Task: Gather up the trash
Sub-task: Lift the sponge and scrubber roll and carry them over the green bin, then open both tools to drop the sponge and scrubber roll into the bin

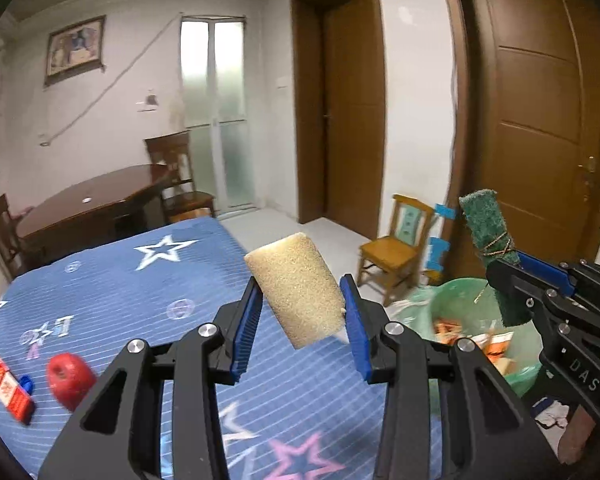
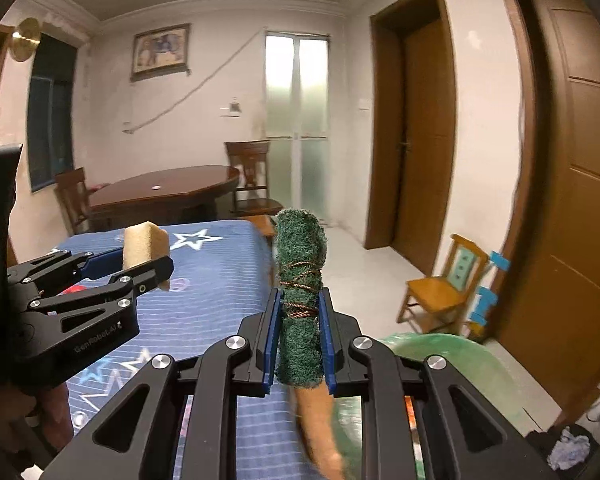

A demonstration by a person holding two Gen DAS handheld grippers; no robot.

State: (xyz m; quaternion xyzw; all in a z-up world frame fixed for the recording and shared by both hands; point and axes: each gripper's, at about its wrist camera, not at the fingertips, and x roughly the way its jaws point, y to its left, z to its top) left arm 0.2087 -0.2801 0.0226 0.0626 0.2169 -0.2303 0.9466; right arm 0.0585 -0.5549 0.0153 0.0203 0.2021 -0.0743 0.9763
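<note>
Dim indoor light, bright frosted door (image 1: 214,108) (slightly blown out); motion blur low, fisheye-bent dark corners.

White walls, framed picture (image 2: 161,50), frosted glass door (image 2: 297,120), brown wooden doors (image 1: 354,108), round dark table (image 2: 164,192), small yellow chair (image 1: 396,248), pale tiled floor (image 2: 364,280).

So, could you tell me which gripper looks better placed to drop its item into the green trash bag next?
Right, probably. The right gripper, with the green scouring pad, hangs above the green trash bag; the left gripper, with the beige sponge, is over the bedsheet.
</note>
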